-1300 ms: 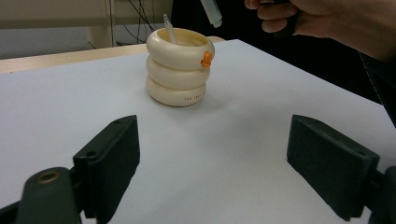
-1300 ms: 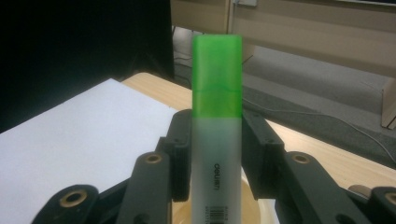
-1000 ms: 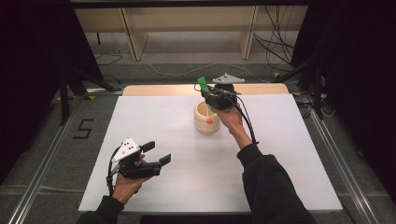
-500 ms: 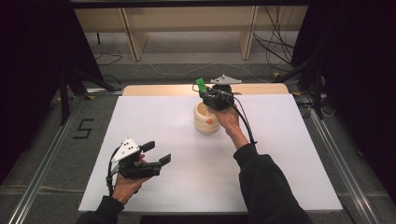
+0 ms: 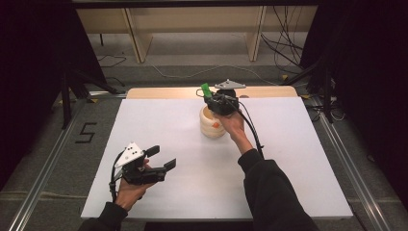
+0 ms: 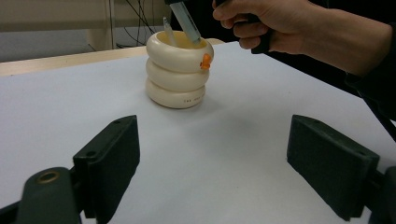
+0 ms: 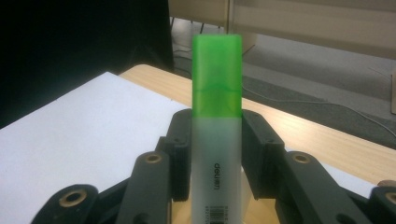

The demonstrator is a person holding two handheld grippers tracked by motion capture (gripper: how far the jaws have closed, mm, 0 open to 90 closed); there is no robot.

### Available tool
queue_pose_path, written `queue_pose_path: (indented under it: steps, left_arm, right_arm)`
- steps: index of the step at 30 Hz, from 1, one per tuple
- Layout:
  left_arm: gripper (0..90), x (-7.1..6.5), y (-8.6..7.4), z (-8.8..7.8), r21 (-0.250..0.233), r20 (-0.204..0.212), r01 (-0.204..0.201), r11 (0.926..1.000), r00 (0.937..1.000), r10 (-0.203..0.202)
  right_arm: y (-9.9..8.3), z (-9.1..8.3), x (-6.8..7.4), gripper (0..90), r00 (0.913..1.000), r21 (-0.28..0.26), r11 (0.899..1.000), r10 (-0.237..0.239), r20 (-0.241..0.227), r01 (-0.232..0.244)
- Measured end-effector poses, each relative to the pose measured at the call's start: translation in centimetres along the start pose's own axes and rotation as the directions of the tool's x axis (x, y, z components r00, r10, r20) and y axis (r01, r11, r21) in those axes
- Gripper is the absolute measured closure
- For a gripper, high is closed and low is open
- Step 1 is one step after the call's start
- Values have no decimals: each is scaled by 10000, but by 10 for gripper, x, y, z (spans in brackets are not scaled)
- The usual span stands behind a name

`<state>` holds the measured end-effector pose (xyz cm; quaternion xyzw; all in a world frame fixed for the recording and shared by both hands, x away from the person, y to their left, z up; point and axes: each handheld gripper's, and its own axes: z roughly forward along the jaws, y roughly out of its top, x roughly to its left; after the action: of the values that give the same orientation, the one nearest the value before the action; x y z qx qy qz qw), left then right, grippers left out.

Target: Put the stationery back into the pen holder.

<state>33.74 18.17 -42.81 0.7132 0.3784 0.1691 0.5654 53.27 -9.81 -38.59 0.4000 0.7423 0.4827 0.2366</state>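
A cream holder (image 5: 212, 126) made of three stacked rings stands at the middle back of the white table (image 5: 293, 173); in the left gripper view the holder (image 6: 176, 70) bears a small orange mark. My right gripper (image 5: 214, 99) hovers over its mouth, shut on a highlighter (image 5: 205, 90) with a green cap. In the right gripper view the highlighter (image 7: 217, 74) stands upright between the pads of my right gripper (image 7: 217, 140). Its lower end (image 6: 188, 22) dips into the holder beside a pale stick (image 6: 168, 31). My left gripper (image 5: 163, 157) rests open near the front left, nothing between the fingers (image 6: 112, 158).
A strip of bare wood (image 5: 163, 92) runs along the table's back edge. Beyond it are shelf legs and loose cables (image 5: 284, 53) on the floor. Metal rails (image 5: 43, 192) flank the table. The right hand (image 6: 280, 28) reaches over the holder.
The right hand has edged slightly to the left with the highlighter. The left gripper has kept still.
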Motion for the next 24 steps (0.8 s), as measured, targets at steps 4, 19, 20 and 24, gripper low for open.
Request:
queue_pose_path:
  steps: [4, 19, 20, 24]
  left_arm:
    - [169, 0, 0, 0, -6, 6, 12, 10000, 10000, -12]
    - [169, 0, 0, -1, 16, -1, -2, 10000, 10000, 2]
    - [169, 0, 0, -1, 4, 0, 9, 10000, 10000, -9]
    - [169, 0, 0, -1, 20, -1, 12, 10000, 10000, -12]
  right_arm:
    - [-2, 3, -1, 668, 10000, 56, 10000, 21, 65, -22]
    - [-13, 9, -3, 667, 9999, 276, 9995, 143, 74, -145]
    - [-14, 10, -4, 667, 9999, 298, 9995, 139, 89, -141]
    - [-18, 11, -5, 665, 9998, 371, 9991, 192, 86, -195]
